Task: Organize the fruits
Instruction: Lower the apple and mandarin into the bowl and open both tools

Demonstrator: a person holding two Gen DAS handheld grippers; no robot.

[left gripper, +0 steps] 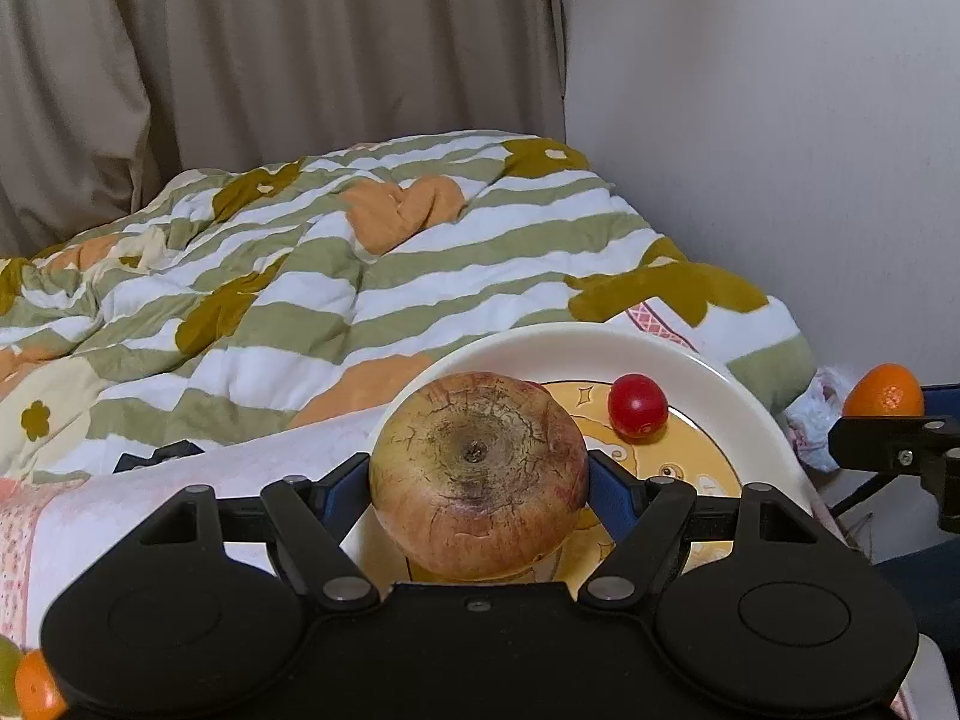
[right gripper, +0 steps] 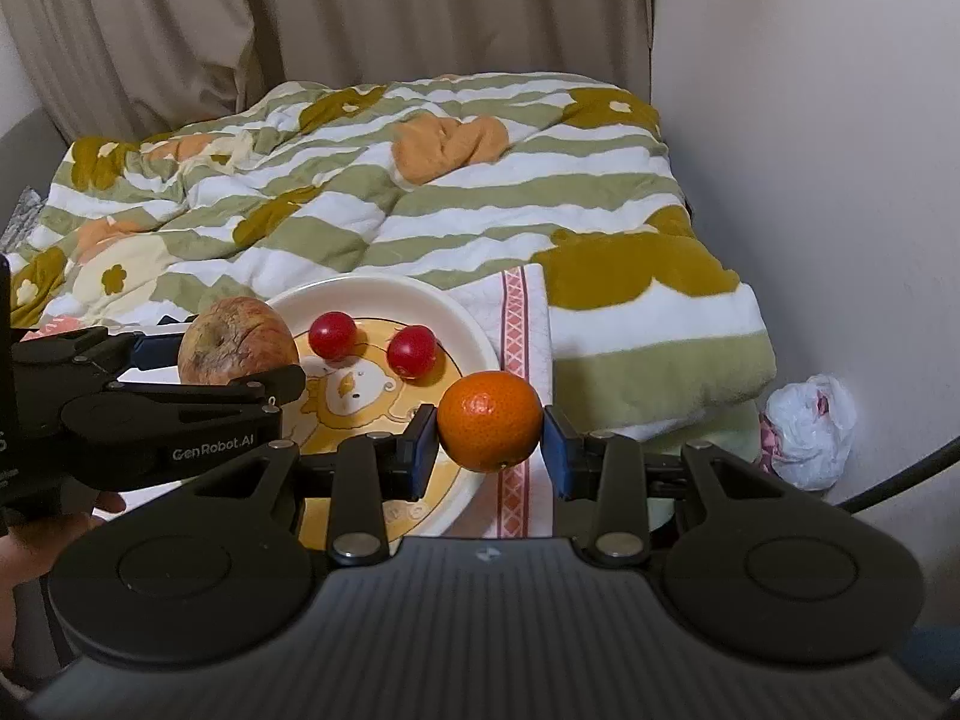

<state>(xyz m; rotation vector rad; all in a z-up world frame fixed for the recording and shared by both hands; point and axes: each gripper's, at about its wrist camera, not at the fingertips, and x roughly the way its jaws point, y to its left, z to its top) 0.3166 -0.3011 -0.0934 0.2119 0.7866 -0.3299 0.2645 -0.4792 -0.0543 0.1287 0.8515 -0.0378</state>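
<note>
My left gripper (left gripper: 478, 480) is shut on a wrinkled reddish apple (left gripper: 478, 476) and holds it over the near left part of a cream plate (left gripper: 600, 341) with a yellow cartoon print. One red cherry tomato (left gripper: 637, 407) lies on the plate. My right gripper (right gripper: 489, 441) is shut on an orange mandarin (right gripper: 489, 421) at the plate's right rim (right gripper: 474, 324). In the right wrist view two cherry tomatoes (right gripper: 332, 334) (right gripper: 411, 351) lie on the plate and the apple (right gripper: 237, 341) sits in the left gripper (right gripper: 180, 414).
The plate rests on a white cloth with pink trim (right gripper: 515, 324) on a bed with a striped flowered quilt (left gripper: 300, 276). A crumpled plastic bag (right gripper: 810, 432) lies by the wall at right. Another mandarin (left gripper: 36, 687) and a green fruit (left gripper: 7, 669) show at lower left.
</note>
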